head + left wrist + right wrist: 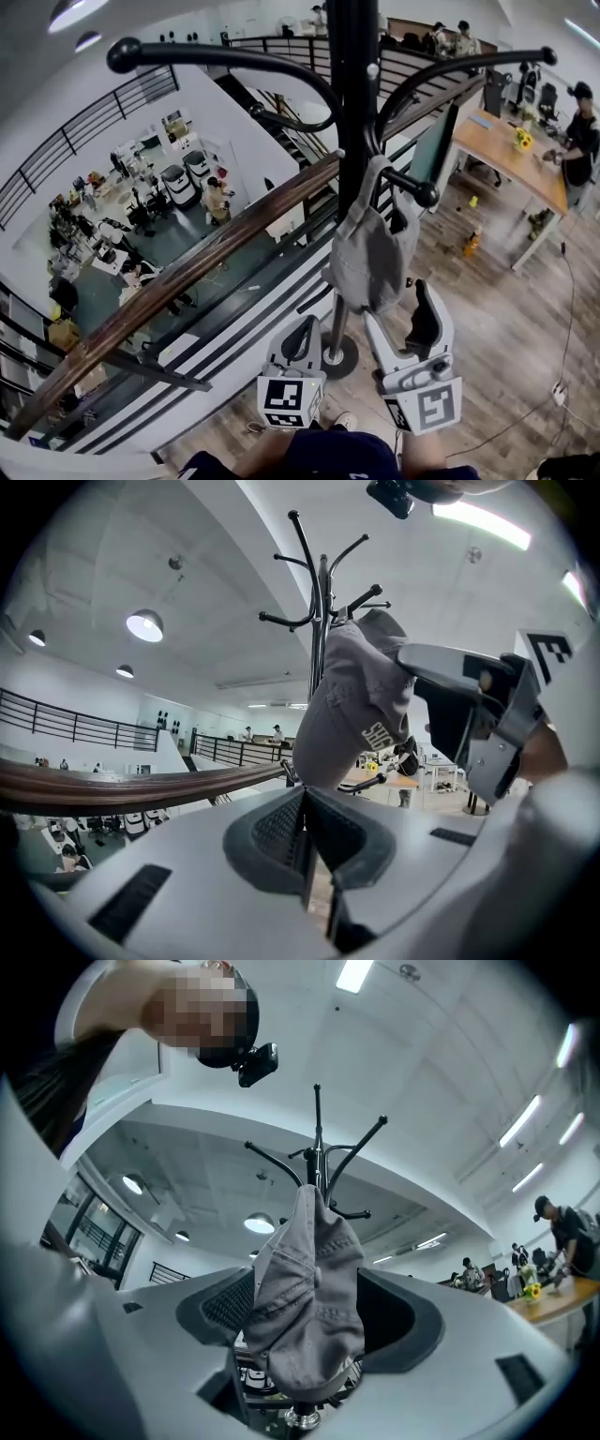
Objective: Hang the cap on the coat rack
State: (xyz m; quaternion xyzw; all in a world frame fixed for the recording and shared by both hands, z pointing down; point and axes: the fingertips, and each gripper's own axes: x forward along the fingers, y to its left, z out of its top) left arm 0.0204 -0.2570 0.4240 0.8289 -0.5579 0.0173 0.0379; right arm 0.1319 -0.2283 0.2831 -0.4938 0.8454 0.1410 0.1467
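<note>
1. Setting: we stand on an upper gallery with a plank floor [506,319]. A wooden handrail [187,272] borders it above an open hall below. The coat rack [352,112] stands just beside that rail, with its round base [335,354] on the floor.
2. Task item: the grey cap [373,253] hangs from a lower hook [412,187] on the rack's right side. It lies close against the pole, crown drooping downward. We judge that the hook alone bears its weight, as nothing else appears to support it.
3. Right gripper [307,1309]: the jaws stand wide apart. The cap's lower half hangs between them, and the right gripper view shows both pads clear of the fabric. We judge this to be a release posture, opened so that the cap rests on the hook rather than in a grip.
4. Left gripper [305,841]: the jaws are closed together with nothing between them. It sits low, on the left of the pole. The cap is above and beyond its tips, not touching. We judge it idle and kept out of the way.
5. Assessment: the hanging itself looks complete. What remains is to draw the right gripper away. The risk we note is a pad catching the fabric and pulling the cap off the short hook.
</note>
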